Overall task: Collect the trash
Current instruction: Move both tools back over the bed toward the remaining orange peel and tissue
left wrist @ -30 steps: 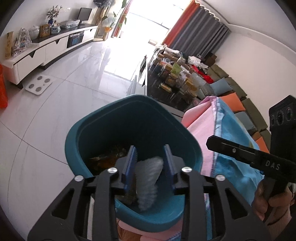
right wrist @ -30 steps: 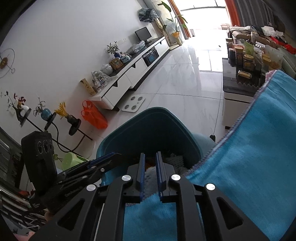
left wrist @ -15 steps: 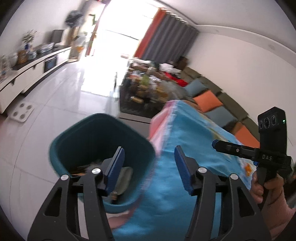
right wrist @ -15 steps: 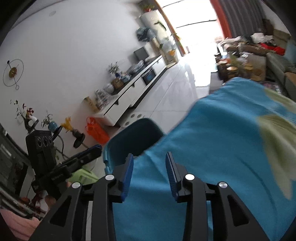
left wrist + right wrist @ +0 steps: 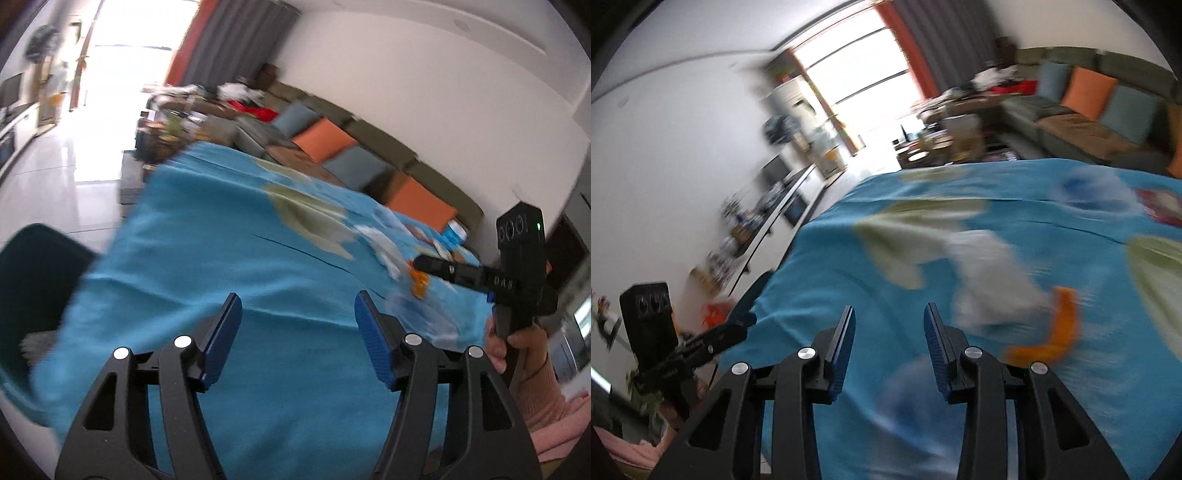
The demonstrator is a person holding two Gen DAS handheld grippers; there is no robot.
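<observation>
Left wrist view: the left gripper (image 5: 297, 332) hangs over the blue cloth (image 5: 207, 258), jaws wide apart and empty; the teal bin (image 5: 33, 273) sits past the cloth's left edge. Right wrist view: the right gripper (image 5: 888, 339) stands partly open, empty, near blurred white trash (image 5: 990, 280) and orange peel (image 5: 1056, 332).

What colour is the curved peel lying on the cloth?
Orange; the curved peel shows best in the right wrist view.
</observation>
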